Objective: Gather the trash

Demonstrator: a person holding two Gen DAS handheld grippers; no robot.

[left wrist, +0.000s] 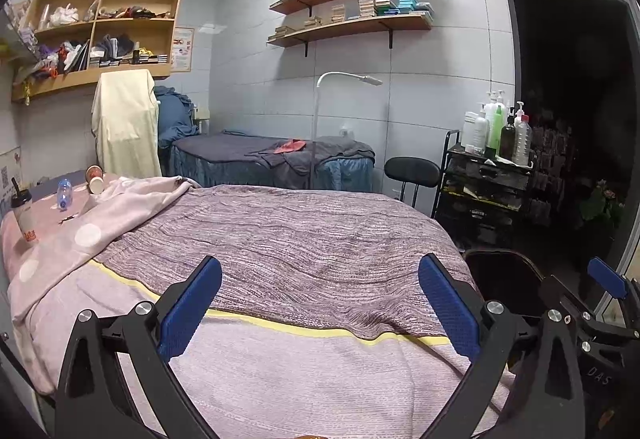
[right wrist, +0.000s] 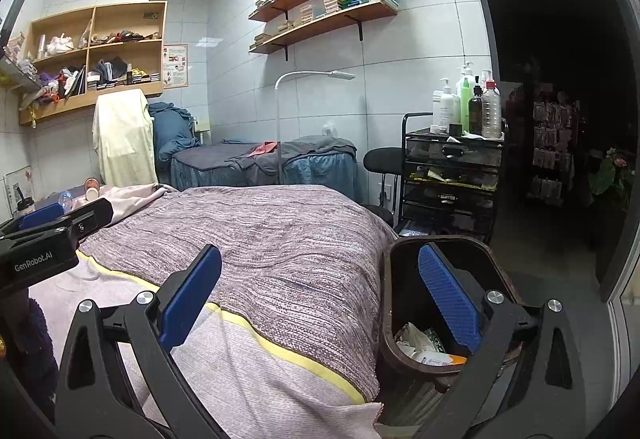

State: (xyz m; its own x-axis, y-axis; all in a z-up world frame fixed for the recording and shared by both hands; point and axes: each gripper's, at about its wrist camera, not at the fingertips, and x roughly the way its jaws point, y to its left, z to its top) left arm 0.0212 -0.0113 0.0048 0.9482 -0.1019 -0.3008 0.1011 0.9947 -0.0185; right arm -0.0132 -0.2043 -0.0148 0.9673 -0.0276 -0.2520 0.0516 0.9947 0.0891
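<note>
Trash sits at the far left of the left wrist view, well apart from both grippers: a lidded cup with a straw stands upright on the pink sheet, a clear bottle lies beside it, and two paper cups lie tipped on their sides just behind.

Left gripper: jaws wide apart, nothing between the blue pads, hovering over the near end of the bed. Right gripper: jaws likewise wide apart and empty; its right pad is seen over the bin.

Bin: dark, oval rim, open top, lower right of the right wrist view, just beside the bed's right edge. Crumpled white paper and packaging lie inside.

Bed surface: mauve knit blanket over a pale sheet with a yellow stripe; a pink dotted blanket is bunched at the left.

Room: second bed with grey and blue covers behind, a white lamp over it, wall shelves upper centre, a black cart with bottles at right, and a dark doorway far right.

Open floor shows only right of the bin, toward the doorway.
</note>
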